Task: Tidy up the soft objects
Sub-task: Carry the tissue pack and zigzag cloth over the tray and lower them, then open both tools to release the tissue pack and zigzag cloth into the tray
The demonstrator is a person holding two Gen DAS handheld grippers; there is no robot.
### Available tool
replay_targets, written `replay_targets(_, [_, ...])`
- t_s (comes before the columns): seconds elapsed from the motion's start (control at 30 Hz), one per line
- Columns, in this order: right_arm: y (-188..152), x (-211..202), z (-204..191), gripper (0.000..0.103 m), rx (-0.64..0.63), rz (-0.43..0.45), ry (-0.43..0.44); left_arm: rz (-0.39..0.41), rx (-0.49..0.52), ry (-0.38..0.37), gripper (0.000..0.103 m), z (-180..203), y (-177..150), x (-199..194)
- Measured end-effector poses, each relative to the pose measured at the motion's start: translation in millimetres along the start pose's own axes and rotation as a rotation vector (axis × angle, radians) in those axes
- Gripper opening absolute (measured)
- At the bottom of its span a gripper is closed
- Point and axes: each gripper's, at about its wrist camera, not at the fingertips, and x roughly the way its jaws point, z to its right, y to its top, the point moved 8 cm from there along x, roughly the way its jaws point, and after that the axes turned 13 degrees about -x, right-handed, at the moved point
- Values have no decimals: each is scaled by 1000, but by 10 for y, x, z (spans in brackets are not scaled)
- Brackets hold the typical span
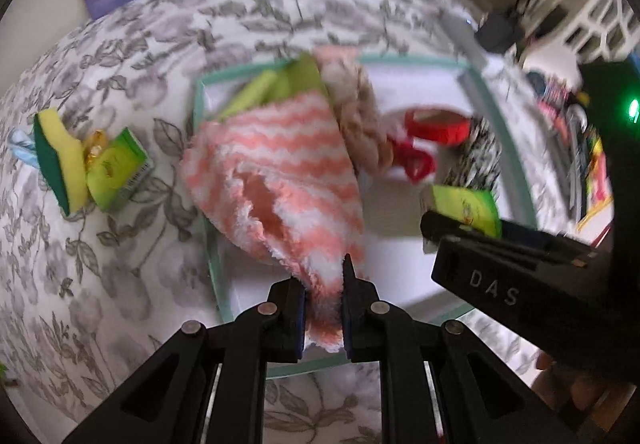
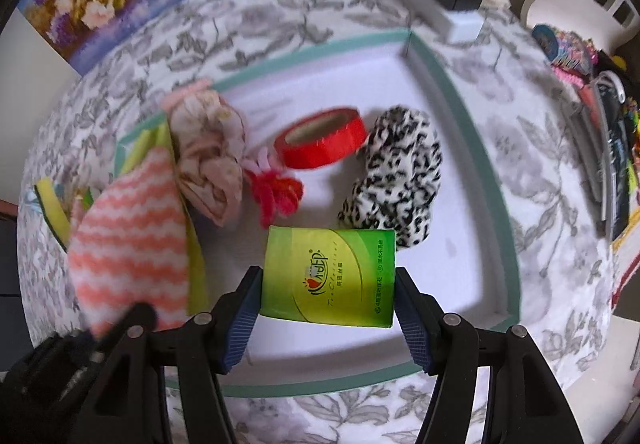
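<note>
My left gripper (image 1: 322,284) is shut on one end of a fluffy pink-and-white striped cloth (image 1: 280,171), which hangs down over the left side of the teal-rimmed white tray (image 1: 200,103). My right gripper (image 2: 328,284) is shut on a green tissue pack (image 2: 320,256), held flat between its blue pads above the tray's front middle. Inside the tray lie a beige floral cloth (image 2: 208,147), a red tape roll (image 2: 324,139), a red yarn tuft (image 2: 276,191), a black-and-white spotted plush piece (image 2: 396,171) and a green cloth (image 1: 280,83) under the striped one.
Left of the tray on the floral tablecloth lie a yellow-green sponge (image 1: 60,159) and a second green tissue pack (image 1: 116,171). A grey power strip (image 2: 440,11) with a black adapter sits behind the tray. Colourful clutter (image 2: 600,103) lines the table's right edge.
</note>
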Motion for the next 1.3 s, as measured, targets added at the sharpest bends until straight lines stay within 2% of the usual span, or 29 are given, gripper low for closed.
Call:
replay_targets(0.33, [-126, 207, 40, 67, 6, -63, -1, -81, 14, 94, 19, -76, -119, 378])
replay_targets(0.43, [-145, 231, 38, 67, 7, -70, -3, -85, 10, 97, 19, -67, -120, 396])
replay_targets(0.57, [-116, 230, 43, 68, 8, -70, -7, -103, -8, 72, 28, -75, -92, 363])
replay_targets(0.7, [-25, 122, 51, 68, 5, -40, -17, -92, -7, 52, 48, -85, -45, 241])
replay_targets(0.87, [51, -78, 60, 69, -1, 14, -28, -52, -3, 29, 50, -51, 39, 25])
replay_targets(1.0, [120, -232, 86, 69, -1, 53, -36, -17, -17, 17, 61, -119, 105, -140])
replay_targets(1.2, [170, -338, 68, 69, 2, 86, -39, 6, -19, 2, 63, -137, 120, -213])
replay_targets(1.27, [170, -373, 84, 69, 5, 94, -40, 22, -29, -2, 69, -140, 113, -245])
replay_targets(1.3, [179, -382, 92, 69, 6, 98, -41, 33, -41, -3, 75, -179, 146, -271])
